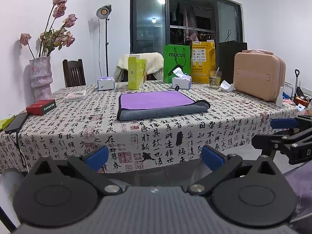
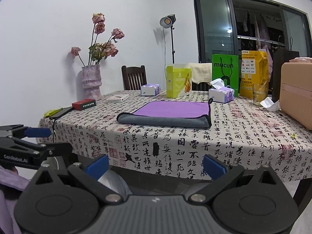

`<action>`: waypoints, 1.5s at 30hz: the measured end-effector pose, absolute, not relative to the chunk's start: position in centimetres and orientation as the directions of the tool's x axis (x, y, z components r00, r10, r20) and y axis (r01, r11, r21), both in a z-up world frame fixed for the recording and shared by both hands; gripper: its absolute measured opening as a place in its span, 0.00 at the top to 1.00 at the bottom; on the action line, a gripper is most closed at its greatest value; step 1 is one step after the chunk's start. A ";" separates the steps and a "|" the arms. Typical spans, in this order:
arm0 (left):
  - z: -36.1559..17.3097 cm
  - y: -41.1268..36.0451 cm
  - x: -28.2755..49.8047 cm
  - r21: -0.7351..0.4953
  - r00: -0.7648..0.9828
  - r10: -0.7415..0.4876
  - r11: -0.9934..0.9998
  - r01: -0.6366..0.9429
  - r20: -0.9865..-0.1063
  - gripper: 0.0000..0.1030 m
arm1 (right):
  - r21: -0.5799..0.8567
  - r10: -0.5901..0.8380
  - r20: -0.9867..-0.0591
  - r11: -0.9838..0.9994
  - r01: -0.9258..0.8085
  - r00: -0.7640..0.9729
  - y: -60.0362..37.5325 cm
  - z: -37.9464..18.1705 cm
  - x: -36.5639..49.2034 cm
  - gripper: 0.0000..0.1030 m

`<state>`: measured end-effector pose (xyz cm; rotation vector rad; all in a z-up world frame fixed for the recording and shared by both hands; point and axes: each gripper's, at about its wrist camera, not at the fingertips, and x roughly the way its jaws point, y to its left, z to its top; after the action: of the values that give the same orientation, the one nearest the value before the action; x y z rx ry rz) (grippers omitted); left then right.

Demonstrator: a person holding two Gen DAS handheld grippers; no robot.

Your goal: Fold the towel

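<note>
- Both jaws stand apart, empty; purple-and-grey microfibre towel (image 1: 159, 105) lies well ahead on the bench (image 1: 175, 132)
- Risk: pinching the patterned tablecloth along with the near grey fold (image 2: 165, 121)

The towel (image 1: 156, 104) lies on the table (image 1: 224, 117), near the middle. Behind the towel stand a box (image 1: 136, 74) and two tissue packs (image 1: 105, 83). Left of the towel stands a vase (image 1: 41, 78). Right of the towel sits a case (image 1: 259, 76). Both grippers are in front of the towel, off the table.
</note>
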<state>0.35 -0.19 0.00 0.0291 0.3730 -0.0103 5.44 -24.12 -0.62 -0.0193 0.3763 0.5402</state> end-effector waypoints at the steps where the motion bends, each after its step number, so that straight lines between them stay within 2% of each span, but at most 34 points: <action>1: 0.0 -0.2 0.4 0.028 0.931 -0.004 1.000 0.015 -0.364 0.00 | 0.080 0.498 -0.355 0.859 -0.505 0.791 -24.1 -0.6 5.4 0.00; 31: 0.8 0.4 2.0 0.100 0.948 0.043 0.995 -0.012 -0.316 0.00 | 0.097 0.524 -0.324 0.847 -0.523 0.788 -23.1 -0.8 6.6 0.00; 45: 0.1 1.4 6.7 0.104 0.931 0.075 0.994 -0.041 -0.357 0.00 | 0.145 0.509 -0.330 0.859 -0.490 0.795 -22.7 -2.1 11.3 0.00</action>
<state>6.73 1.45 0.06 0.0955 0.3687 0.0594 11.28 -22.70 -2.11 0.0526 0.3697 0.5373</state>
